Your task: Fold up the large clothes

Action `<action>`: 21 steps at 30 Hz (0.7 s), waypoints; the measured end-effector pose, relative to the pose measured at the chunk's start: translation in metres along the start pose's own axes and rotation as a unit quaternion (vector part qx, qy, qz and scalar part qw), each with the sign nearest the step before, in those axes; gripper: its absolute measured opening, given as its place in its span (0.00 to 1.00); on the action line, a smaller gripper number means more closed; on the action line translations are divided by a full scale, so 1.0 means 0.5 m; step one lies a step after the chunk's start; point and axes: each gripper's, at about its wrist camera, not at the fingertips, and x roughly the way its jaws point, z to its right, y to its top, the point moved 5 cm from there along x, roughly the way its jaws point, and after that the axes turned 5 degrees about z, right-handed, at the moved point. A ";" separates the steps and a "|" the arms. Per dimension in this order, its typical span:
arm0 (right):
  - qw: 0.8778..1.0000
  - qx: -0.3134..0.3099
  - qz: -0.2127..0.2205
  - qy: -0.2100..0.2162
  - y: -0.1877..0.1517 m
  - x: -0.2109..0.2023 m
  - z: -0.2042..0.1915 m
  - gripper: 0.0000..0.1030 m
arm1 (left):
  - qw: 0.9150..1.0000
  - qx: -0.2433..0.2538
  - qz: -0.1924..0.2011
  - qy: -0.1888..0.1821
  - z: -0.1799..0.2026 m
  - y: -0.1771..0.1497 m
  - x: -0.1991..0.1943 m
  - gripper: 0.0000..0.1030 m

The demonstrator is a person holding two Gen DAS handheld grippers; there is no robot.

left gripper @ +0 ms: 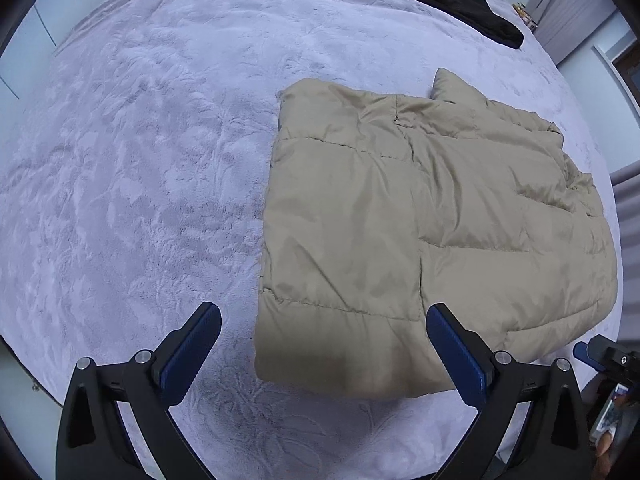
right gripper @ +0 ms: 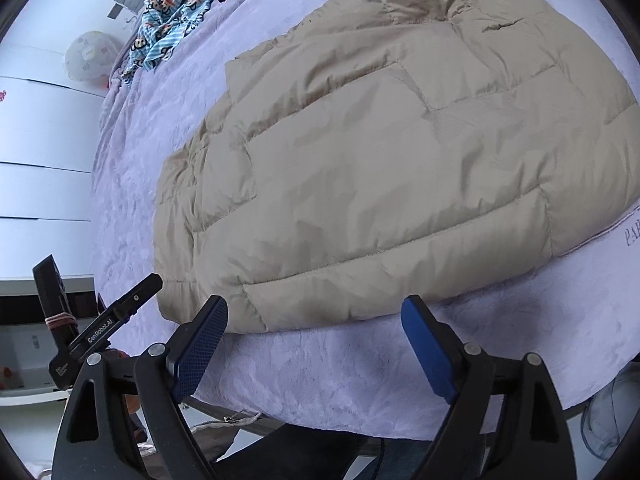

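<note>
Jacket, folded, is seen at centre right on the bed, with left gripper and right gripper both spread wide, nothing held.

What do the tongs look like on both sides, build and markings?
Both match: the left tongs and right tongs have black angular arms, silver round pivot bolts and flat blue pads with a fine grid texture. In the right wrist view, the left unit's body carries white GenRobot.AI lettering. No cables or sleeves visible.
</note>
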 end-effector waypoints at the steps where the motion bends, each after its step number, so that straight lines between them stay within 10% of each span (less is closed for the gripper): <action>1: 1.000 0.001 -0.002 0.005 -0.004 0.003 0.000 0.89 | 1.000 -0.004 -0.003 -0.003 -0.002 -0.001 0.002 1.00; 15: 0.998 0.035 -0.050 0.010 -0.038 0.043 0.020 0.89 | 0.997 0.023 0.010 -0.080 -0.032 0.041 0.015 1.00; 21: 0.998 0.043 -0.047 0.001 -0.044 0.040 0.032 0.89 | 0.973 -0.043 -0.044 -0.223 -0.104 0.072 0.080 1.00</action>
